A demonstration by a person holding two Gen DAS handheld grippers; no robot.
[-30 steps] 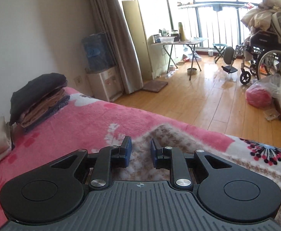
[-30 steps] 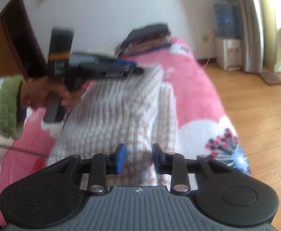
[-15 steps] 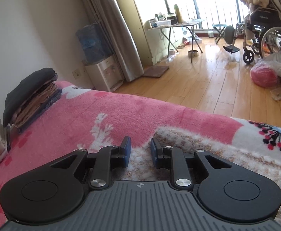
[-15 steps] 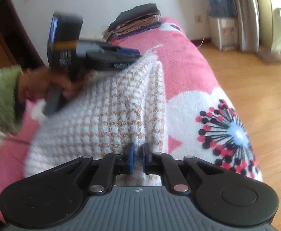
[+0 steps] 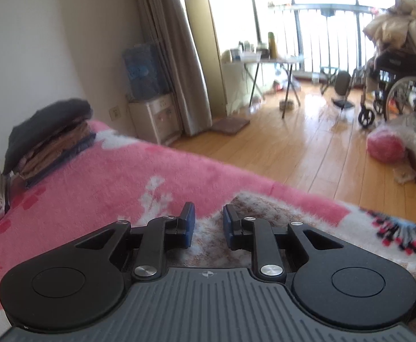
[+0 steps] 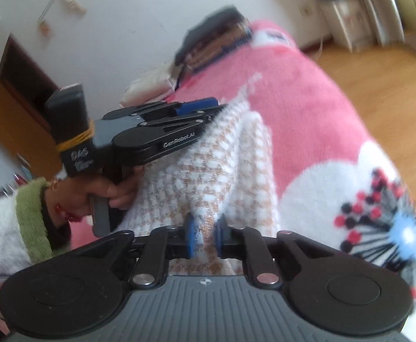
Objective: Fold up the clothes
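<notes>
A fuzzy white-and-tan checked sweater [image 6: 230,165] lies on the pink flowered blanket [image 6: 307,99] of a bed. My left gripper [image 6: 219,107], held by a person's hand [image 6: 114,191] in a white and green sleeve, is shut on the sweater's far corner and holds it raised. In the left wrist view the same gripper [image 5: 208,226] has the fuzzy cloth [image 5: 264,208] between its blue pads. My right gripper [image 6: 205,236] is shut on a bunched fold of the sweater's near edge.
A stack of folded clothes [image 5: 51,134] sits at the head of the bed, with pale cloth beside it. Past the bed's edge is wooden floor, with a water dispenser [image 5: 151,114], a folding table [image 5: 264,59], a wheelchair [image 5: 393,85] and a red bag [image 5: 385,148].
My right gripper's jaws have closed from a wider gap onto the sweater's near edge, and its view has rolled. The left gripper has kept its grip on the far corner.
</notes>
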